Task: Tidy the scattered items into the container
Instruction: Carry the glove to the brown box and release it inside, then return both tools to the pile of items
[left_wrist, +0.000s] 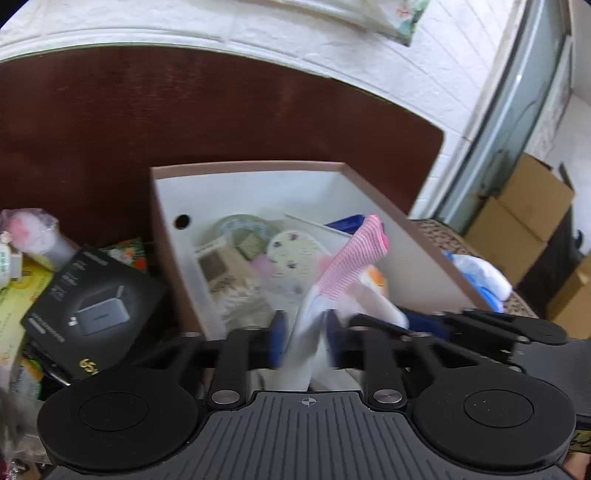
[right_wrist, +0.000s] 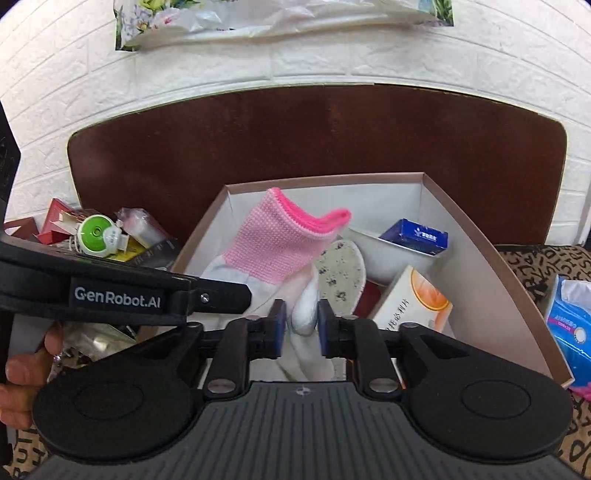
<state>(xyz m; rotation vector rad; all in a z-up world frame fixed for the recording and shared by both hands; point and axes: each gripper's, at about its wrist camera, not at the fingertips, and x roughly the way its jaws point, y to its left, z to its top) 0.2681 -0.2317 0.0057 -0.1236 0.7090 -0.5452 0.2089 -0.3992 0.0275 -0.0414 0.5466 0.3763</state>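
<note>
A white glove with a pink knit cuff (right_wrist: 273, 243) hangs over the open cardboard box (right_wrist: 480, 266); it also shows in the left wrist view (left_wrist: 351, 258). My left gripper (left_wrist: 306, 332) is shut on the glove's white part. My right gripper (right_wrist: 299, 321) is shut on the glove's white fingers from the right. The left gripper's body (right_wrist: 122, 295) reaches in from the left in the right wrist view. The box (left_wrist: 166, 221) holds several items: a blue packet (right_wrist: 415, 236), an orange-and-white carton (right_wrist: 413, 299), a flowered oval lid (right_wrist: 341, 277) and tape (left_wrist: 243, 225).
Left of the box lies a pile: a black charger box (left_wrist: 92, 306), a green round lid (right_wrist: 96, 232), red packets (right_wrist: 55, 221). A blue tissue pack (right_wrist: 569, 321) lies to the right. A dark headboard (right_wrist: 314, 133) and white brick wall stand behind. Cardboard boxes (left_wrist: 524, 210) stand far right.
</note>
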